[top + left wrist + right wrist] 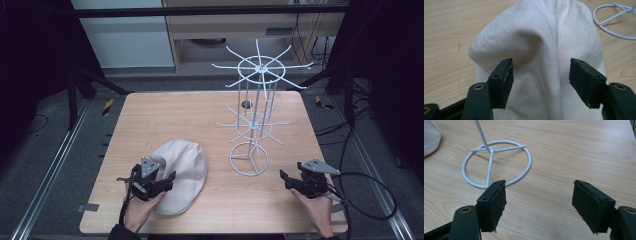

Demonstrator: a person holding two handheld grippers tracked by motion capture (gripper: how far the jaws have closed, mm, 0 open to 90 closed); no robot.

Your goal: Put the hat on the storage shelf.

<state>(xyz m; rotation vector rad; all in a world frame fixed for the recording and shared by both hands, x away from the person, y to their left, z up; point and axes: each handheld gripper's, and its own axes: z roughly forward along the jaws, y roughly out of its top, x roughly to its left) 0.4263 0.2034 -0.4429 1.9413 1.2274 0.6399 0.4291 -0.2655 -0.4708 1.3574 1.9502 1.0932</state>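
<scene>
The cap (181, 175) is cream-white, off-white in the left gripper view (541, 42), with a fine woven twill grain and tiny dark flecks; the wire rack (253, 112) is plain white all over, its ring base (496, 163) glossy white; the desk (150, 125) is pale wood with light brown grain lines; the fingers (502, 80) are matt black; a brass-coloured rivet (465, 209) sits on the black arm.

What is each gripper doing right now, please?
Left gripper: open, jaws either side of the cap, not closed on it.
Right gripper: open, holding nothing, near the rack base.
</scene>
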